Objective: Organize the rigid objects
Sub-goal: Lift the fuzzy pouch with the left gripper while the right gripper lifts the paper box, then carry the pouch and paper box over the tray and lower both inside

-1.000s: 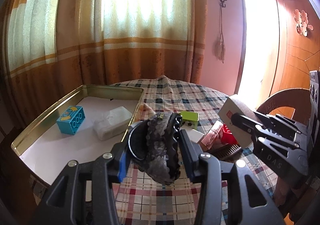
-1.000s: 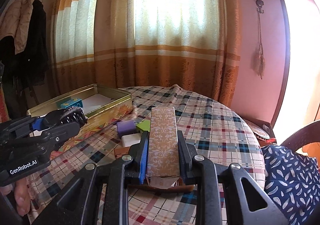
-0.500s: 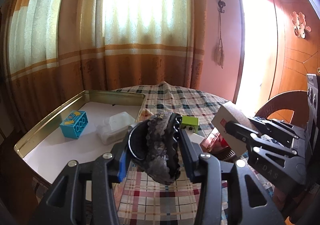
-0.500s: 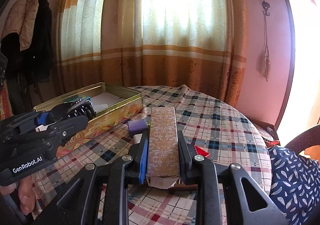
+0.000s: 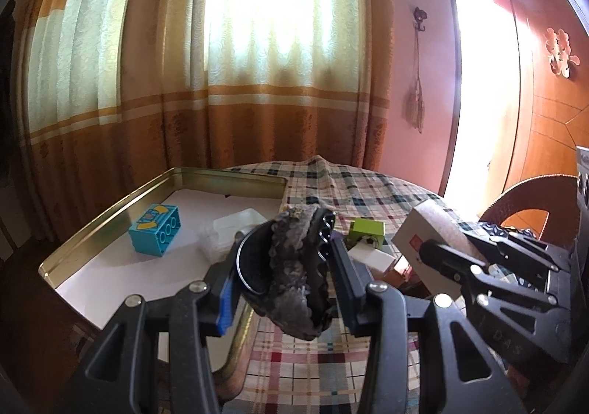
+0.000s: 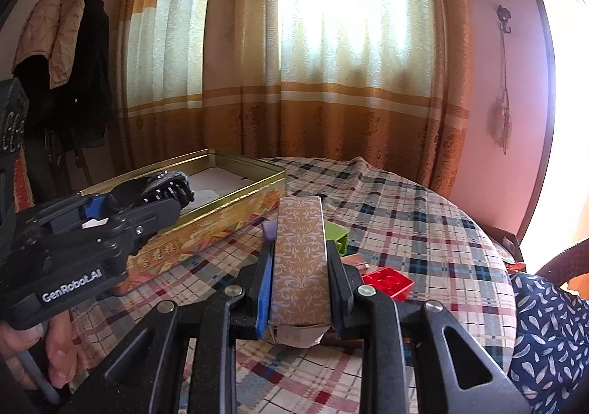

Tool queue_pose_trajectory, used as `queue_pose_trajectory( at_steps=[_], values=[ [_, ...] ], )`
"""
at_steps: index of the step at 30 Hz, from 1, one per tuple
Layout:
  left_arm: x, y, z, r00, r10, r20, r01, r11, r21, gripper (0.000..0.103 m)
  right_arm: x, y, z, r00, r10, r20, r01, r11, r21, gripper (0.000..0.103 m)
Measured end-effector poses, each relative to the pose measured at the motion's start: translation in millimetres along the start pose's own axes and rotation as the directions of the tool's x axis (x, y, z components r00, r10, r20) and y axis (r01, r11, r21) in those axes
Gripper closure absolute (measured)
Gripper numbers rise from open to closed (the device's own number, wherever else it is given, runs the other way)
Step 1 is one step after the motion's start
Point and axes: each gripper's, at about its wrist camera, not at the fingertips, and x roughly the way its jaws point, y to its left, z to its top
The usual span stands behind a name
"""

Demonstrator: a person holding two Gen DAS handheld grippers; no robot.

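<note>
A: Left wrist view: what sits between the fingers?
B: A dark, scaly, crumpled object [image 5: 294, 266] with a metal ring on its left side; I can't name it better. The left gripper [image 5: 283, 270] is clamped on it, part-way open, at the near right corner of the gold tin [image 5: 110, 215].
A: And inside the tin?
B: A blue toy block [image 5: 155, 232] and a clear plastic box [image 5: 232, 233] on its white floor.
A: Right wrist view?
B: The right gripper [image 6: 300, 288] is closed tight on a long brown patterned carton [image 6: 301, 266], held above the plaid tablecloth [image 6: 423, 230].
A: Around it?
B: A red block [image 6: 388, 281] lies just right of the fingers, a green block [image 6: 337, 235] and a purple piece [image 6: 268, 229] behind the carton. Orange-striped curtains [image 6: 331, 82] hang behind the table.
</note>
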Motion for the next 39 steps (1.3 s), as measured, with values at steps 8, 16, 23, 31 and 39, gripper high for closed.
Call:
queue_pose_trajectory(
  at_steps=[8, 16, 23, 31, 39],
  values=[
    [-0.7, 5.7, -0.5, 1.000, 0.017, 0.014, -0.017, 1.000, 0.001, 0.059, 0.1, 12.3, -1.1, 1.000, 0.025, -0.001, -0.025, 1.000, -0.018, 0.075],
    [-2.4, 16.6, 0.3, 0.999, 0.037, 0.030, -0.036, 0.999, -0.018, 0.059, 1.0, 18.0, -1.0, 0.999, 0.040, -0.003, -0.040, 0.999, -0.020, 0.075],
    [0.1, 27.1, 0.7, 0.998, 0.054, 0.026, -0.053, 0.998, -0.042, 0.059, 0.6, 24.0, -0.7, 0.998, 0.055, -0.006, -0.055, 0.998, -0.026, 0.075],
    [2.4, 39.2, 1.3, 0.997, 0.079, 0.024, -0.077, 0.995, -0.065, 0.059, 3.0, 33.2, 2.0, 0.996, 0.084, -0.019, -0.085, 0.996, -0.041, 0.075],
    [2.6, 53.0, 3.7, 0.993, 0.113, 0.026, -0.110, 0.990, -0.087, 0.059, 5.9, 40.1, 5.0, 0.994, 0.108, -0.031, -0.110, 0.993, -0.051, 0.075]
  ],
)
